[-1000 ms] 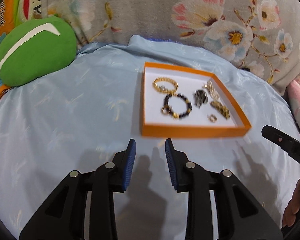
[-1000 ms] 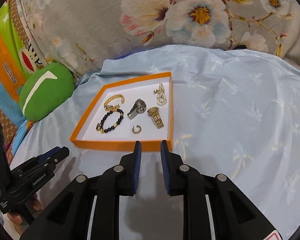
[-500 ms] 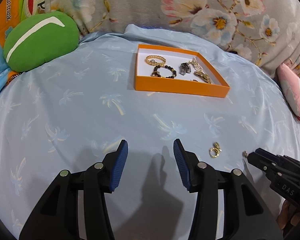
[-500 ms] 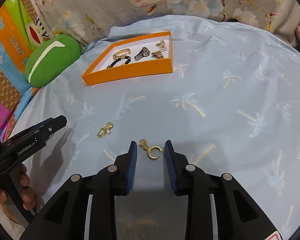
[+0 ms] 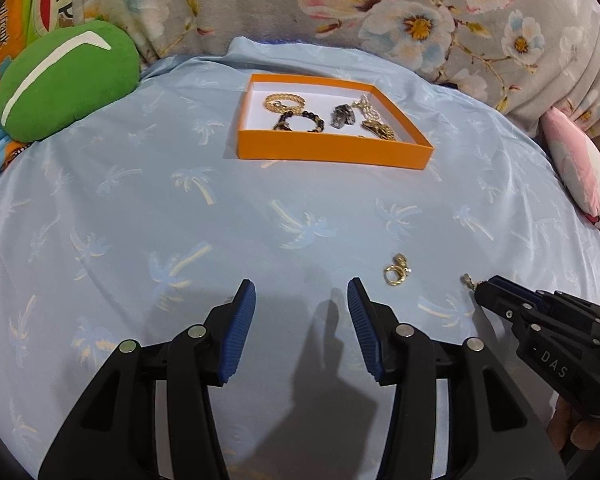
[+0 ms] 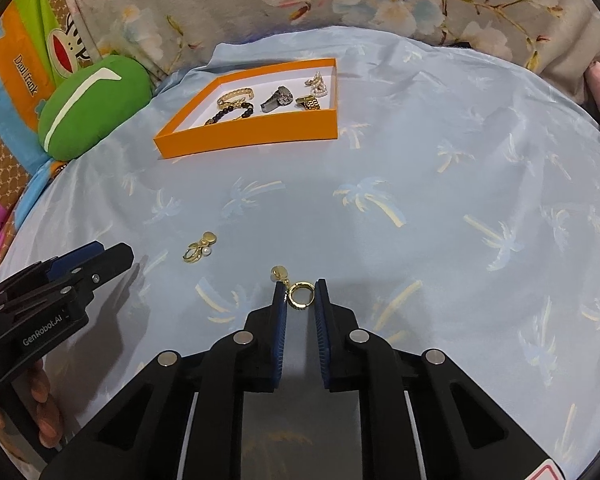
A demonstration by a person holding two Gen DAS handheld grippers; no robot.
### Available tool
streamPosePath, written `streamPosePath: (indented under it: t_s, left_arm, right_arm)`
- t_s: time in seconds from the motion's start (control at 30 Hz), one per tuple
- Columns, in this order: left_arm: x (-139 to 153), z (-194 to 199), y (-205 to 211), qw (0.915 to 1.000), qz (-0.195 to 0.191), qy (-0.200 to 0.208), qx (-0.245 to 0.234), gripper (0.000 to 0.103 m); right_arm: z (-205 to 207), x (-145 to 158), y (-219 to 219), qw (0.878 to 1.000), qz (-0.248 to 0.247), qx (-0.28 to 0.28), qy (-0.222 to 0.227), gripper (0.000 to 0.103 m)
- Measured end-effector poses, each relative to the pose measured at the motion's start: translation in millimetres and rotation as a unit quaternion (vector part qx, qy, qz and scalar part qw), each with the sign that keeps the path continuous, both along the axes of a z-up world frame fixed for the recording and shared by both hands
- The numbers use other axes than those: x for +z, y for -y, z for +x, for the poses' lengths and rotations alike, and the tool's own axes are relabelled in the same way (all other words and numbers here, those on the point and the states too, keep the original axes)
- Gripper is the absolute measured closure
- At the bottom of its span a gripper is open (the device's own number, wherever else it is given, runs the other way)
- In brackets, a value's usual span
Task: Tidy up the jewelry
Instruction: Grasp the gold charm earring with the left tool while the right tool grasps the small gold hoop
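An orange box (image 5: 332,151) (image 6: 256,130) with a white floor holds a gold bracelet (image 5: 285,101), a dark bead bracelet (image 5: 300,120), a grey pendant (image 5: 342,115) and other gold pieces. Two gold earrings lie loose on the blue cloth. One, with a pearl (image 5: 396,273) (image 6: 199,246), lies right of my open left gripper (image 5: 301,300). The hoop earring (image 6: 299,294) sits between the fingertips of my right gripper (image 6: 300,294), whose jaws stand narrowly apart around it, not clamped.
A green cushion (image 5: 60,84) (image 6: 94,106) lies at the far left. A floral quilt (image 5: 380,12) runs along the back. A pink pillow (image 5: 580,172) sits at the right edge. The blue palm-print cloth (image 6: 440,200) covers the surface.
Both grippers have pulled back from the box toward the near cloth. My right gripper has come forward around the hoop earring and narrowed. My left gripper has opened wider.
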State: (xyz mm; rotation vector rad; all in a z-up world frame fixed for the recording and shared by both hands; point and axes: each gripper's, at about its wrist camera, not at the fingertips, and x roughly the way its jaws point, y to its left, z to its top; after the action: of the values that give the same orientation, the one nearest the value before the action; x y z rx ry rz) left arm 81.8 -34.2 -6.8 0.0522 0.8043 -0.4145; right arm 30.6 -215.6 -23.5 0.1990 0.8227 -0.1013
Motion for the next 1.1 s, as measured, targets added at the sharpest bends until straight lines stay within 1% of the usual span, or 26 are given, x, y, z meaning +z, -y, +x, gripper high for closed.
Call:
streamPosePath:
  t_s: [0.2,0.27,0.43,0.47,0.53,0.57,0.63,0.73,0.9,1.0,1.07,1.1]
  left_arm:
    - [-3,-2,29,0.9996,0.002,-0.012,-0.027,0.057]
    - [-5,1,39,0.9993,0.008,-0.019,-0.032,0.057]
    - [-6,6,55,0.9990,0.025,-0.015,-0.033,0.058]
    - [-6,5,56,0.9989,0.026,-0.014,-0.035,0.060]
    - [-6,6,57,0.9988,0.029,-0.013,-0.036,0.069]
    - [-6,6,57,0.9988,0.029,-0.013,-0.037,0.070]
    - [-6,7,56,0.9988,0.024,-0.015,-0.039,0.083]
    - [-6,7,55,0.9988,0.018,-0.017,-0.043,0.088]
    - [-6,3,62,0.9980,0.027,-0.012,-0.055,0.088]
    - [-6,3,66,0.9977,0.033,-0.011,-0.059,0.083]
    - [-6,2,69,0.9974,0.040,-0.007,-0.059,0.081]
    - [-6,2,71,0.9973,0.041,-0.007,-0.061,0.078]
  right_arm:
    - [-3,0,11,1.000,0.009,-0.017,0.002,0.091]
    - [-4,0,12,1.000,0.011,-0.017,0.001,0.090]
    - [-3,0,13,1.000,0.016,-0.017,0.001,0.090]
    - [-3,0,13,1.000,0.017,-0.017,0.002,0.090]
    - [-3,0,14,1.000,0.018,-0.017,0.002,0.090]
    - [-3,0,14,1.000,0.018,-0.017,0.002,0.090]
    - [-3,0,14,1.000,0.018,-0.017,0.002,0.090]
    - [-3,0,14,1.000,0.018,-0.017,0.002,0.090]
    - [-4,1,14,1.000,0.021,-0.017,0.003,0.090]
    - [-3,1,14,1.000,0.022,-0.017,0.003,0.090]
    - [-3,1,14,1.000,0.022,-0.017,0.003,0.090]
    - [-3,1,14,1.000,0.023,-0.017,0.003,0.090]
